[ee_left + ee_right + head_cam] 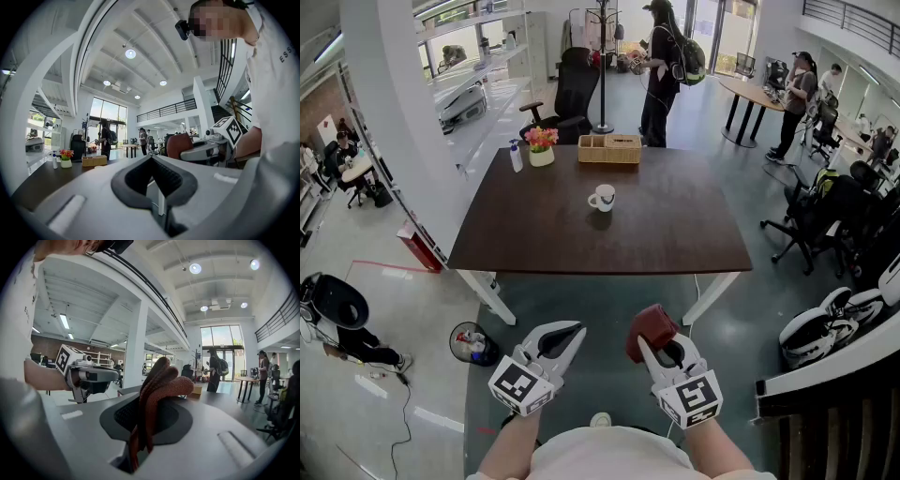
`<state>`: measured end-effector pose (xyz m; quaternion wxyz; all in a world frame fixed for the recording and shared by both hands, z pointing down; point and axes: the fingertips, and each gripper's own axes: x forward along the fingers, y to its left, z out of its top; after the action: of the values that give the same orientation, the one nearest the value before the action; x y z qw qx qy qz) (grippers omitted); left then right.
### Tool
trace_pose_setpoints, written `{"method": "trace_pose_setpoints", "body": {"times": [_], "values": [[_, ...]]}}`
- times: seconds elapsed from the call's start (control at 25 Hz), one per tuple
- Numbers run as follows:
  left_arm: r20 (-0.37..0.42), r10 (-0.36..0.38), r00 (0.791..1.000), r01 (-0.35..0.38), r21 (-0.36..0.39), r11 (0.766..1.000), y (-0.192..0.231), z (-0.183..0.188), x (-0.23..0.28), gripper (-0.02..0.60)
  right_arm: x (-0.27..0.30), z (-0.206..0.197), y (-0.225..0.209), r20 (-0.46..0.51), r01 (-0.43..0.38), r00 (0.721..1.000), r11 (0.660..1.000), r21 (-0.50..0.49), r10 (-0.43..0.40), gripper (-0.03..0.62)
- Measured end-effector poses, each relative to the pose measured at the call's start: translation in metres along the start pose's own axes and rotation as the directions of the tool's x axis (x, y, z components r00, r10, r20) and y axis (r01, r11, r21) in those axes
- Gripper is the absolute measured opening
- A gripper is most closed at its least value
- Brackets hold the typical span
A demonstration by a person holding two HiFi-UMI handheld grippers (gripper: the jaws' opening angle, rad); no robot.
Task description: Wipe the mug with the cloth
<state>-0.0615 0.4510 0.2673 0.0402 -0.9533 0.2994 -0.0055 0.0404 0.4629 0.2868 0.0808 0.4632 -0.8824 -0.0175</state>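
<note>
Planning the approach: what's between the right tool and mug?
Head view: past the cloth in the right tool, only floor and bare table before the mug.

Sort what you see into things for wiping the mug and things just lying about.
For the job: mug on the table; cloth, clamped in the right tongs; left tongs, shut and empty.
Just lying about: flower pot, spray bottle, wicker basket, all at the table's far edge.
</note>
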Motion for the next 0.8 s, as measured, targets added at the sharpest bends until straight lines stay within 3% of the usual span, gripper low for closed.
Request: {"method": "trace_pose_setpoints", "body": {"times": [0.52,0.8], "values": [[-0.007,-0.014,1.000,0.013,-0.015,1.000,0.007,-0.006,0.004,0.000,0.011,-0.004,-0.007,0.010,0.010,1.000,0.999,0.044,-0.010,0.078],[0.006,-0.004,1.000,0.005,-0.063,0.998,0.029,-0.012,0.002,0.000,0.032,-0.005,-0.012,0.009,0.023,1.000,0.998,0.055,-0.024,0.078]]}}
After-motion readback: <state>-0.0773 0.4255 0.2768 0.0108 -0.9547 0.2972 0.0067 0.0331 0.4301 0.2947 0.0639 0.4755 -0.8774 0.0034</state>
